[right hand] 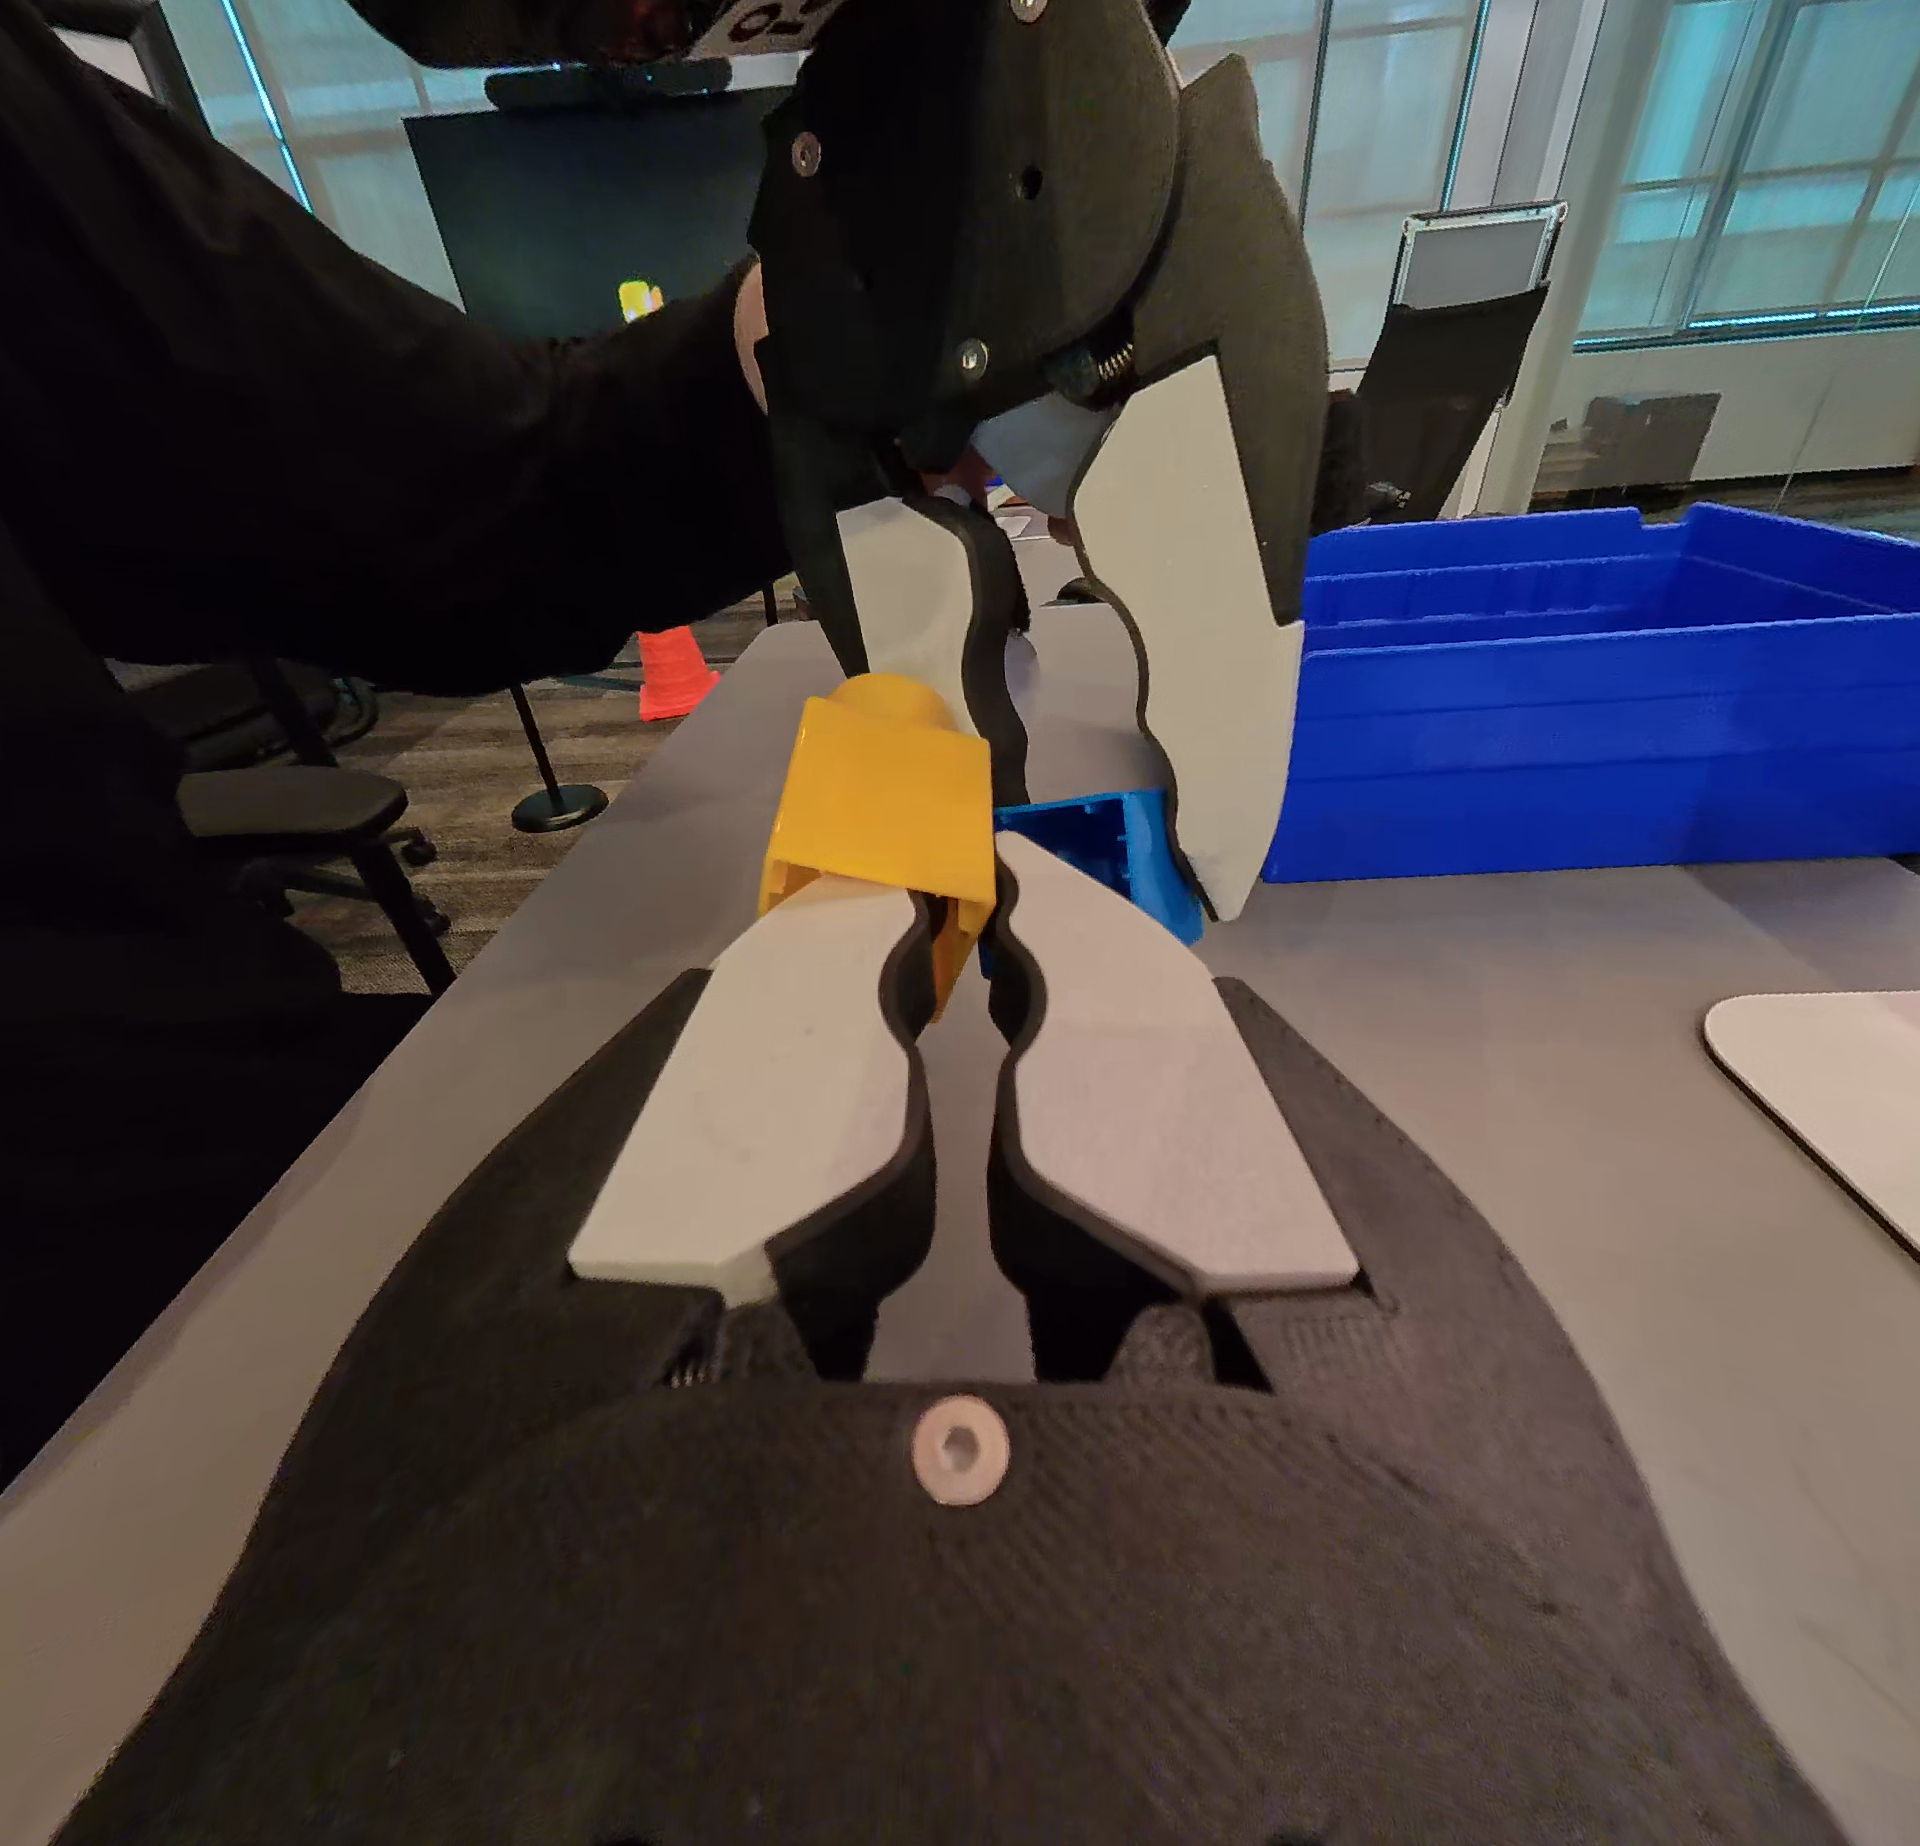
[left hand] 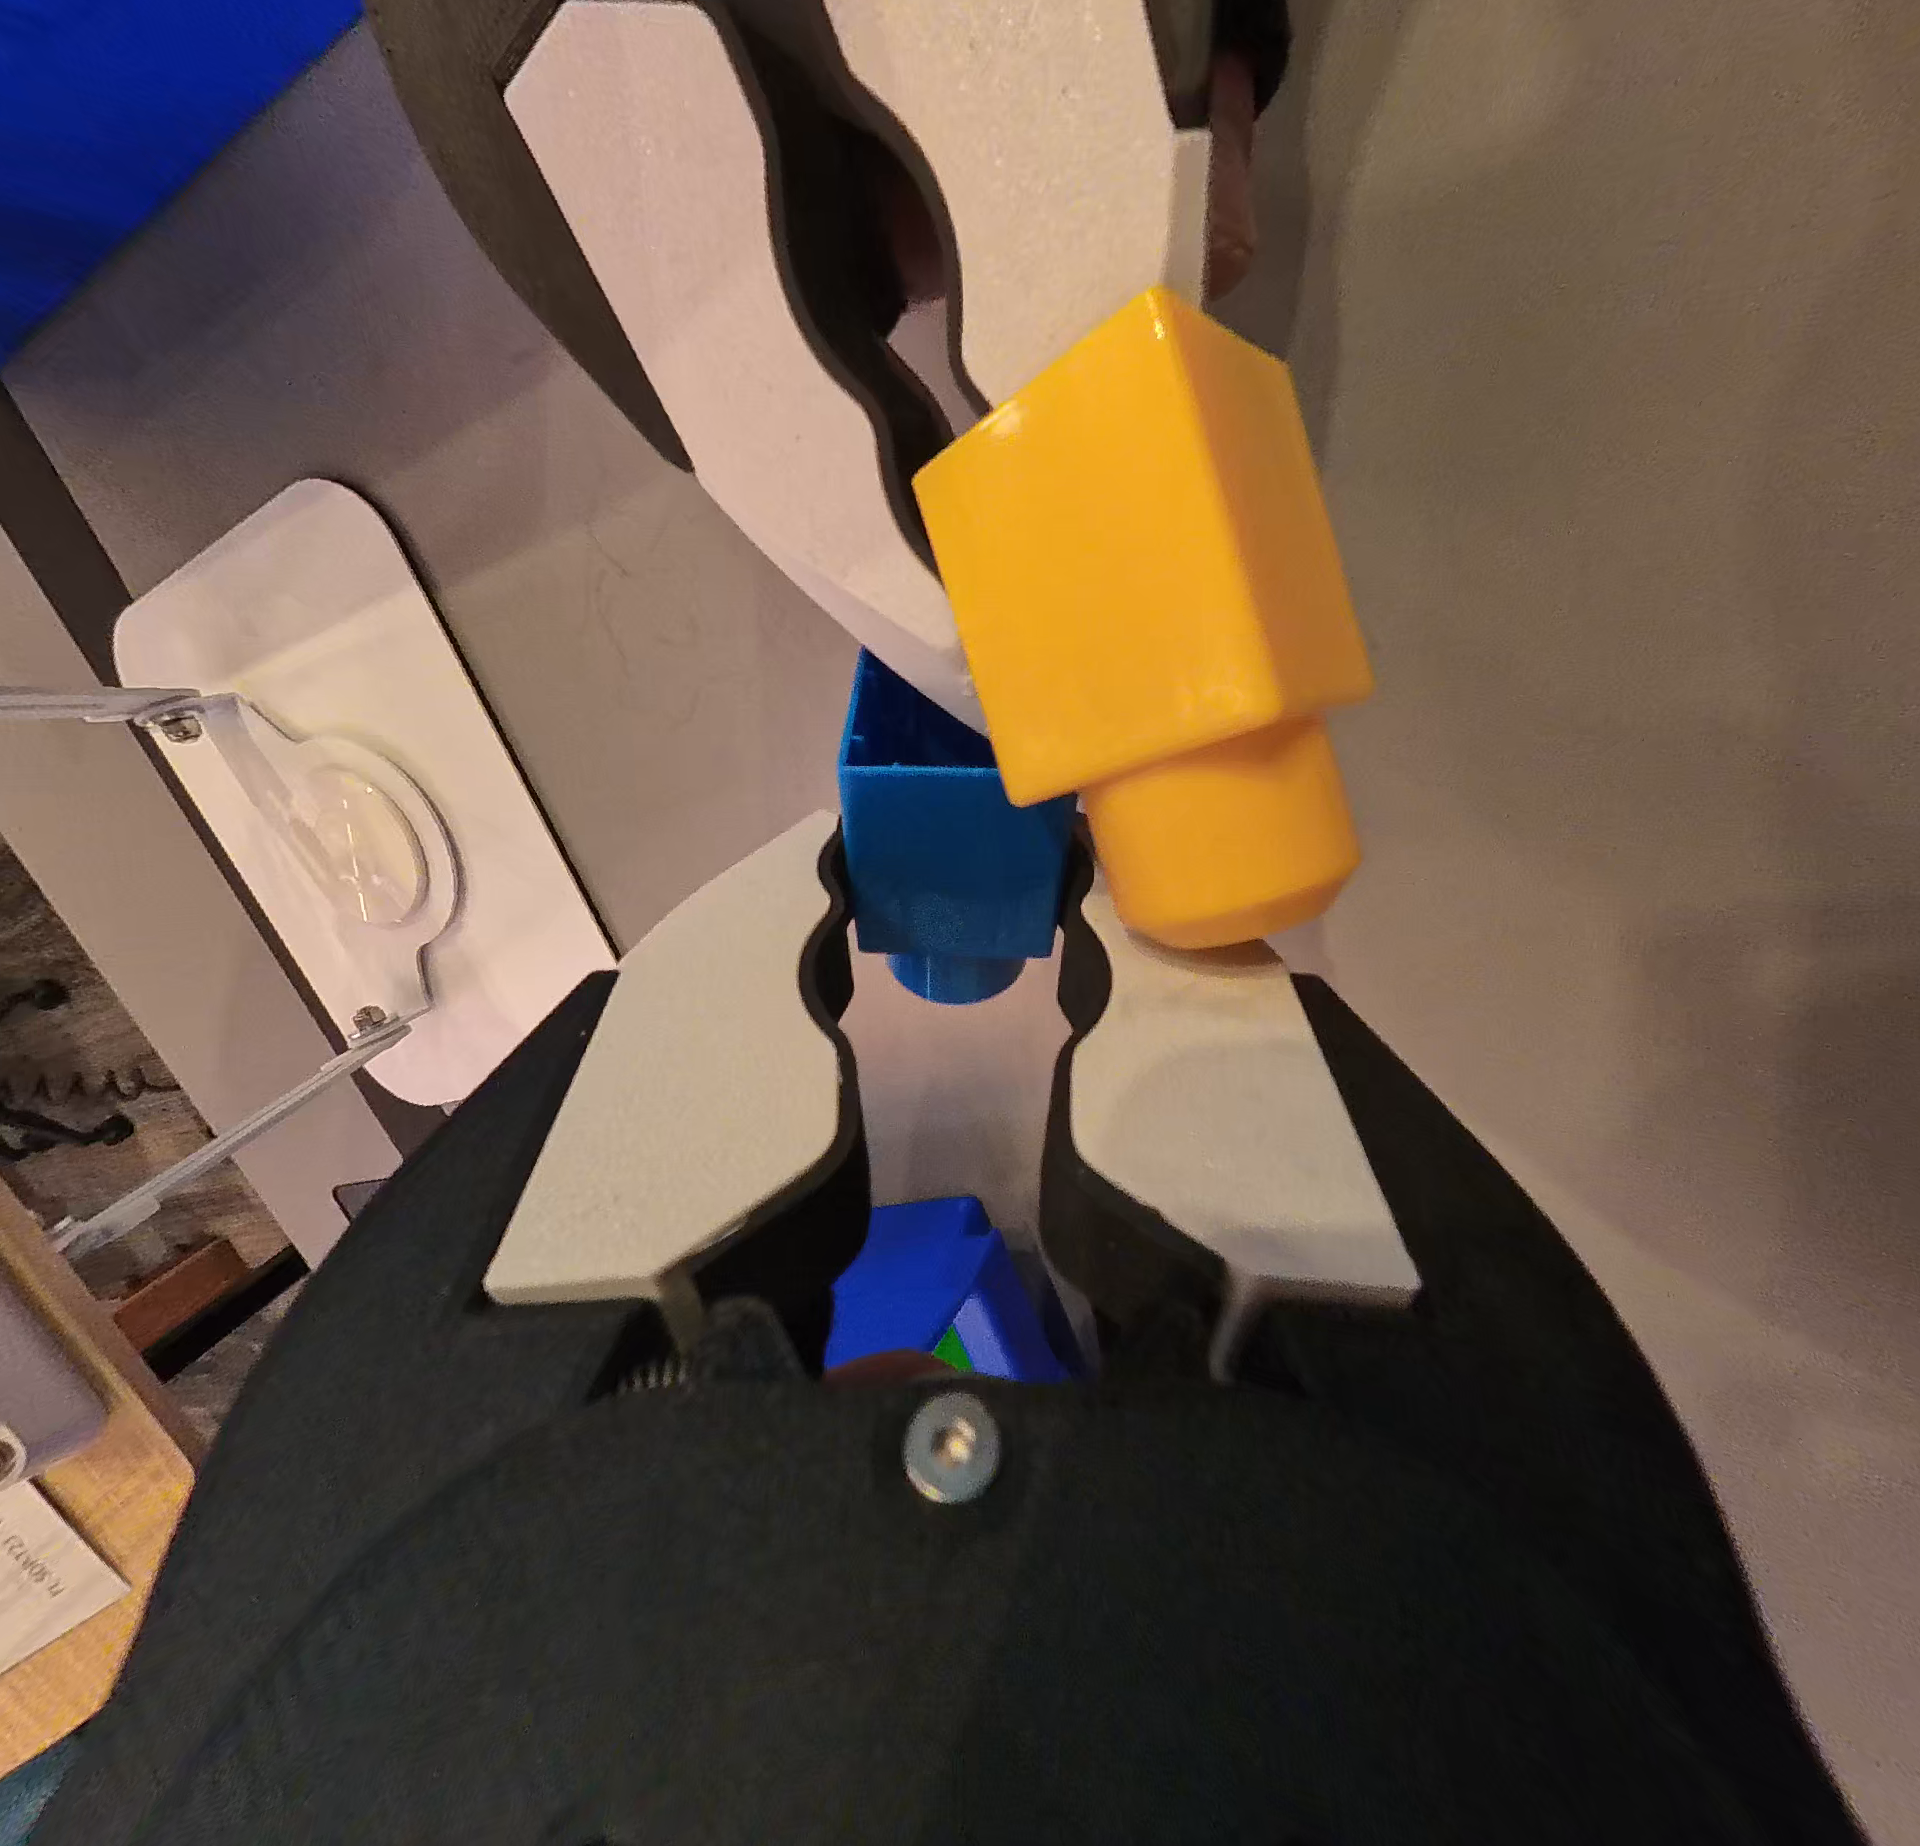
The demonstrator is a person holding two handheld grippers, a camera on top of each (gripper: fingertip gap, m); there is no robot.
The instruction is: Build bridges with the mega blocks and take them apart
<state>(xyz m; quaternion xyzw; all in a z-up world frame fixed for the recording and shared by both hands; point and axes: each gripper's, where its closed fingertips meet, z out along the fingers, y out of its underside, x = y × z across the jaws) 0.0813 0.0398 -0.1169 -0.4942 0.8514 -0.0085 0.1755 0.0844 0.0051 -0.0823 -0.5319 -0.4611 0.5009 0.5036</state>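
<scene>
My left gripper [left hand: 956, 851] is shut on a blue single-stud block [left hand: 951, 861], with both pads pressed on its sides and its stud toward the camera. My right gripper [right hand: 961, 892] is shut on a yellow single-stud block [right hand: 883, 809]. One finger is inside the block's hollow and the other outside, pinching its wall. In the left wrist view the yellow block [left hand: 1122, 591] hangs from the right gripper's fingers [left hand: 810, 394], just right of the blue block. In the right wrist view the left gripper [right hand: 1112, 820] comes down from above with the blue block [right hand: 1117, 840], close beside the yellow one over the grey table [right hand: 1455, 1017].
A blue bin [right hand: 1558, 736] stands behind the blocks at the right. A white pad [right hand: 1829, 1100] lies at the right edge. A white plate with a clear lens holder [left hand: 312, 757] is at the left. A person's black sleeve [right hand: 312, 446] reaches in from the left. My hands' fingertips stand some 4 centimeters from each other.
</scene>
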